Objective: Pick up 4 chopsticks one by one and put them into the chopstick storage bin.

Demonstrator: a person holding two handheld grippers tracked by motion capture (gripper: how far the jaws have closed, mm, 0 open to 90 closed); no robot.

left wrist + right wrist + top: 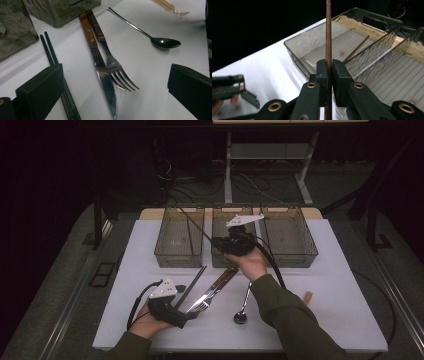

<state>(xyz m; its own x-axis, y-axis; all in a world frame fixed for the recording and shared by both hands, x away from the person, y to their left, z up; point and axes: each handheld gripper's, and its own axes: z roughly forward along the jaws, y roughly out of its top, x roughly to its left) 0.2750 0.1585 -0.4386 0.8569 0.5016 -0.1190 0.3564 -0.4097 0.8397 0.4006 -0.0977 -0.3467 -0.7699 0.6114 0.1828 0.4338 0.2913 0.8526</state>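
Note:
My right gripper (218, 241) (329, 72) is held over the front of the middle bin (218, 260), shut on a brown chopstick (192, 220) (328, 35). The stick slants up and left across the left bin (177, 256) (294, 50). A second brown chopstick (356, 48) lies inside that bin. My left gripper (185, 304) (115, 80) rests low at the front left with its jaws wide open and nothing between them. Just ahead of it lie a wood-handled knife (98, 60) (220, 282) and fork (113, 66) side by side, with black chopsticks (50, 50) (195, 281) to their left.
A dark metal spoon (243, 305) (160, 41) lies right of the fork. A small amber utensil (307, 297) (170, 6) sits farther right. The right bin (300, 254) stands at the back of the white table (340, 310). Cables trail from both grippers.

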